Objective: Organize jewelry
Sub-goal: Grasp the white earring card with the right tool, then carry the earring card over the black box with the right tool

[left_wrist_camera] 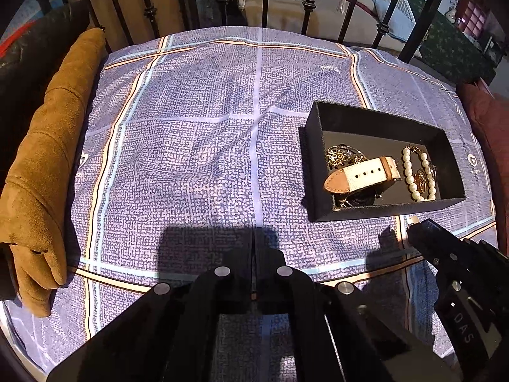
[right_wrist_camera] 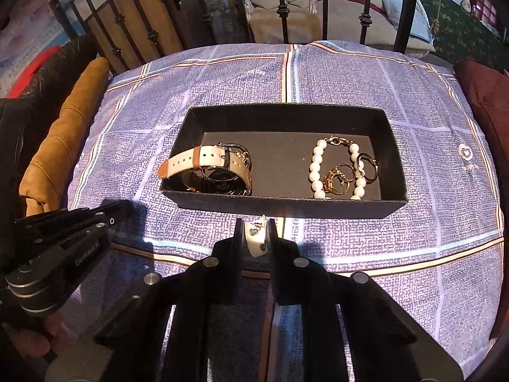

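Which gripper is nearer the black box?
Right. The right gripper hangs just before the black box front wall, clamping a small white piece; the left gripper, shut, is farther off.

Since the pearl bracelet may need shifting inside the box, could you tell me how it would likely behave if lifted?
The pearl bracelet is strung beads, so it would probably hang limp and swing. The round, glossy beads may slip between pads. Rings lie across it and could be dragged along.

Left tongs (left_wrist_camera: pixel 253 245) are sitting fully pinched together over the blue checked cloth (left_wrist_camera: pixel 191 146), nothing in them. Black box (left_wrist_camera: pixel 375 117) at two o'clock is holding a watch (left_wrist_camera: pixel 362 175) and pearl bracelet (left_wrist_camera: pixel 418 172). Right tongs (left_wrist_camera: pixel 413 226) are poking in at four o'clock.
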`<state>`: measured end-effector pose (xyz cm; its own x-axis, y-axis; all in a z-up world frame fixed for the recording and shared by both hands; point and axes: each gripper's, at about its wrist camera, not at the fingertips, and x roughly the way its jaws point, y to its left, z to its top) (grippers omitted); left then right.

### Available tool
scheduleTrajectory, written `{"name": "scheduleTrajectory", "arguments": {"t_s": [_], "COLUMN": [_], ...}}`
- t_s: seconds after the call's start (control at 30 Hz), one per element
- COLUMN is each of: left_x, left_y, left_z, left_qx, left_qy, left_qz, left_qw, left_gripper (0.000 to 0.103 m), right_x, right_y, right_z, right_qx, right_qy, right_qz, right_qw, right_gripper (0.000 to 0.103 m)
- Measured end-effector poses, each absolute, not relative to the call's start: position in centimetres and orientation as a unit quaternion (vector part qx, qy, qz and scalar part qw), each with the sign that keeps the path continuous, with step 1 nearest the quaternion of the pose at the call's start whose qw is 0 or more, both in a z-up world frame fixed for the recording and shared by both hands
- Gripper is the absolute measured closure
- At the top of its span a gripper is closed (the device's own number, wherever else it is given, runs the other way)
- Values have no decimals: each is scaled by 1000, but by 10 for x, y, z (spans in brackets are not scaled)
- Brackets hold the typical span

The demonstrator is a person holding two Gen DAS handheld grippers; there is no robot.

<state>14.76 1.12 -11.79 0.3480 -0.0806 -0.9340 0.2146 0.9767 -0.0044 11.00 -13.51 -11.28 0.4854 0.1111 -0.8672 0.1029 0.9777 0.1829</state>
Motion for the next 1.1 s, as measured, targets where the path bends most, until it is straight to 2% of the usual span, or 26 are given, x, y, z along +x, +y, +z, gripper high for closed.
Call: {"name": "scheduleTrajectory", "arguments": {"t_s": [0.43,1.1], "left_x": [145,143], "left_y": [-17,-55], "left_z": [-79,-53], "left_qx": [71,72], "left_qy": [544,528], "left_qz": [-111,-129], "left_qw": [828,837], "left_gripper": [103,103], "right_x": [96,99], "right_y": [-157,-183], "right_z": [-86,-52], "right_qx": [119,123], "right_qy": [488,453], "right_qz": [-18,-28], "right_qw": [864,882], "right_gripper": [88,88]}}
